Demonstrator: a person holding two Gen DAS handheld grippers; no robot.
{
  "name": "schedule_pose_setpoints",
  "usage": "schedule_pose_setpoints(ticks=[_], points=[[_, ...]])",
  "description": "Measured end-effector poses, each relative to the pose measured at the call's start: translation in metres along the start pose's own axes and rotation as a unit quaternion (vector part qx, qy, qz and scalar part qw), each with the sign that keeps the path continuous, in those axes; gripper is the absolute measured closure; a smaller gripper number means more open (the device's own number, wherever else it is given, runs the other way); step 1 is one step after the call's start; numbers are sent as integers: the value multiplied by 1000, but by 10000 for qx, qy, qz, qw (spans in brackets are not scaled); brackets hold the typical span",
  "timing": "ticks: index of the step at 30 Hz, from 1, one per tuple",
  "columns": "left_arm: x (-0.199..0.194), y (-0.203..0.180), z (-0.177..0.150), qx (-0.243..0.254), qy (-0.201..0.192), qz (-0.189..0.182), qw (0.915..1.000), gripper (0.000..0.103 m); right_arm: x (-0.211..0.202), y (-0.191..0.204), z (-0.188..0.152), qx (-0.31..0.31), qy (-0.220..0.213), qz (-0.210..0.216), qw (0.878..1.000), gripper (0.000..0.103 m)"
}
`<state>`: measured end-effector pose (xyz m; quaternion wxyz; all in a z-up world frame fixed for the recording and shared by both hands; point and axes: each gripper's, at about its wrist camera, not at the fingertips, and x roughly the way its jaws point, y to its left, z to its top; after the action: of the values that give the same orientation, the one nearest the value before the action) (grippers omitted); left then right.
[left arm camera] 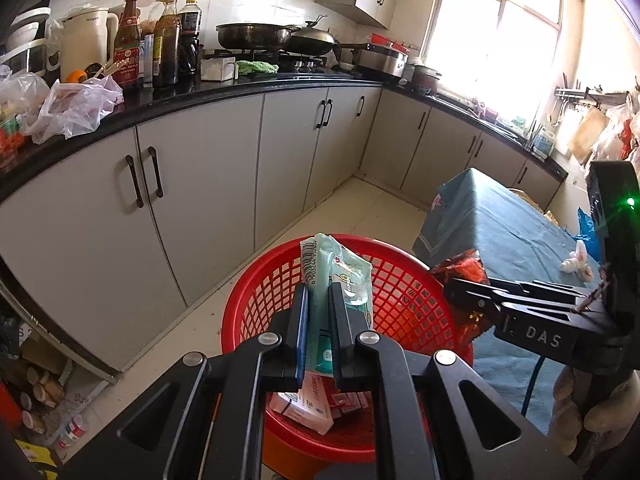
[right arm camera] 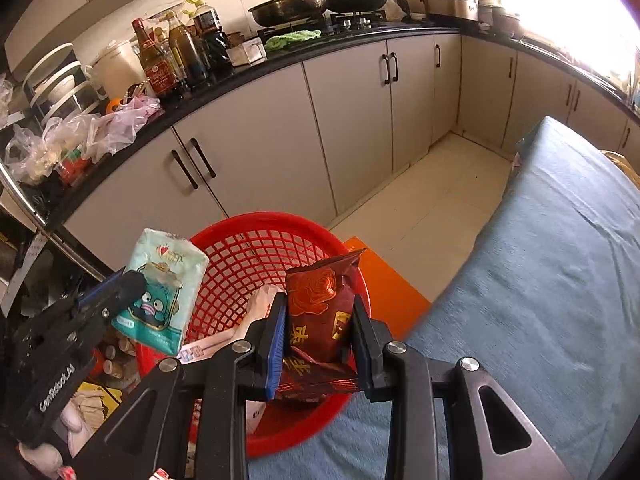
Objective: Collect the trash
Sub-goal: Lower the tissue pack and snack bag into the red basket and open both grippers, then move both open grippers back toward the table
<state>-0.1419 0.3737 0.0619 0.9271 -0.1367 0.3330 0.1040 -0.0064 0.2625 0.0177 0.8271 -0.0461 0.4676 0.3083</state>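
Note:
My left gripper (left arm camera: 319, 296) is shut on a mint-green tissue packet (left arm camera: 338, 272) and holds it above the red mesh basket (left arm camera: 404, 280). The same packet (right arm camera: 164, 292) and left gripper (right arm camera: 120, 292) show at the left of the right wrist view. My right gripper (right arm camera: 319, 312) is shut on a dark red snack bag (right arm camera: 324, 304) over the basket's (right arm camera: 248, 256) right rim. From the left wrist view the right gripper (left arm camera: 460, 284) grips that red bag (left arm camera: 460, 268) at the basket's right edge. Pink and white cartons (left arm camera: 316, 404) lie in the basket's bottom.
A table with a blue-green cloth (right arm camera: 560, 280) lies to the right, with a crumpled white wrapper (left arm camera: 576, 264) on it. Grey cabinets (left arm camera: 200, 184) under a cluttered black counter (left arm camera: 224, 92) run behind. An orange stool (right arm camera: 384, 284) stands beyond the basket. Clutter lies on the floor at left (left arm camera: 44, 396).

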Motion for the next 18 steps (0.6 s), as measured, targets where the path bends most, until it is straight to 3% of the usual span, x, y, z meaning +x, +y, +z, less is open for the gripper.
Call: schedule_pose_setpoints(ticks=[7,10,14,18], points=[[6,7,-1,-80,17,10,10000,94,10,-3,6,89,12,74,9999,67],[5,8,-2,-85,22,7,10000,92,10,-4,7,193,-25,157,9997,52],[-1,6,-2,-12,-53,52,10000,60,1,-5,7,267,-149,158,9994,49],[-12,-2,-4,148,-159,134,9997,46,-8,-8,4,341,-208,117,9991,44]])
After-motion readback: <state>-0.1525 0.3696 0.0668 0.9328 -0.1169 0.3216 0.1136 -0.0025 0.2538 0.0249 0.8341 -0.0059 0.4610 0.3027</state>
